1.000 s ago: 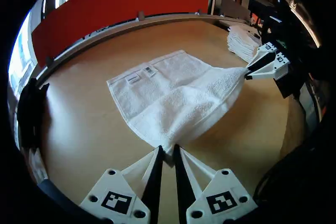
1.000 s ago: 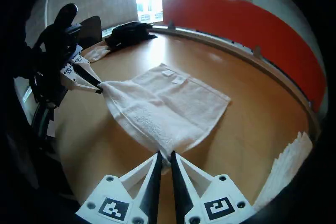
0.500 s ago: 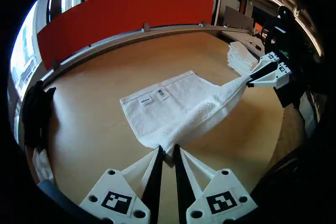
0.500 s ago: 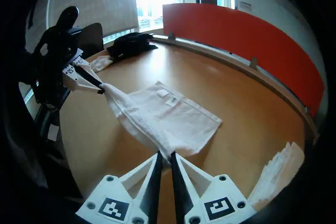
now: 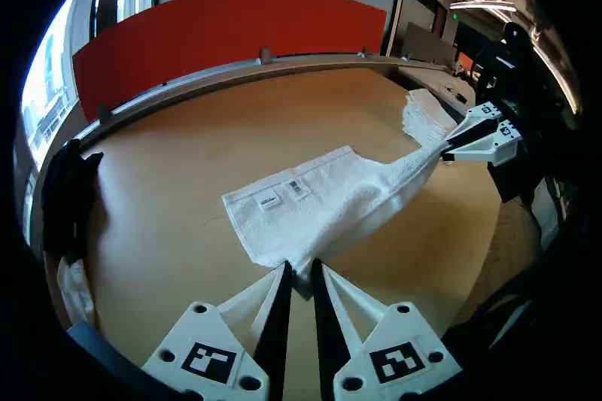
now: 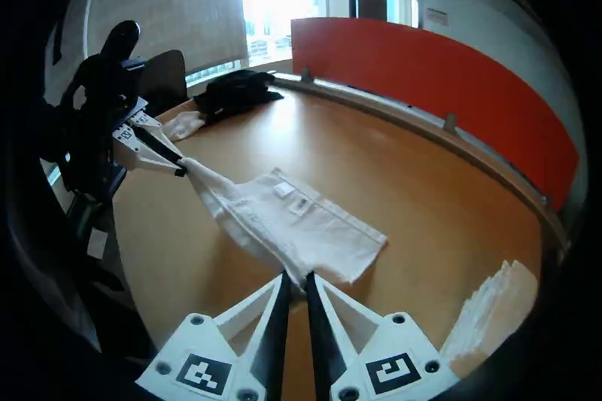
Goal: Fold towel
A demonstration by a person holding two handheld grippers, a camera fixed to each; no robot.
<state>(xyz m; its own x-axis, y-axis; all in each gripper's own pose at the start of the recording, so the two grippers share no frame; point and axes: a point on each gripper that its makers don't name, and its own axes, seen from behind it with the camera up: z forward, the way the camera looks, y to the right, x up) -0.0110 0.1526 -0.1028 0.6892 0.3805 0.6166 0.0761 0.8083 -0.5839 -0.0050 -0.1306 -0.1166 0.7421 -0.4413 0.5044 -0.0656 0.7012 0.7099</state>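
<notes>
Towel (image 5: 323,202), white terry, lies partly on the wooden table (image 5: 188,145) near its middle, with its near edge held up off the surface between the two grippers. In the left gripper view, the left gripper (image 5: 301,269) has its two fingers closed on one near corner, the cloth bunched between the tips. The right gripper (image 5: 445,154), farther off on the right side of that view, pinches the other near corner, and the towel's edge stretches as a sagging band between them. The far part of the towel rests flat on the table, with two small sewn labels (image 5: 282,194) facing up near its far edge. In the right gripper view the same hold shows from the other side: the right gripper's fingers (image 6: 280,303) are nearly together with the corner clamped between them, and the left gripper grips its corner at the left. A stack of folded towels (image 5: 425,111) sits at the table's edge, just behind the right gripper in the left gripper view. A black bundle (image 6: 237,89) lies well apart, by the red partition (image 5: 226,25) that runs along the table's far side.
</notes>
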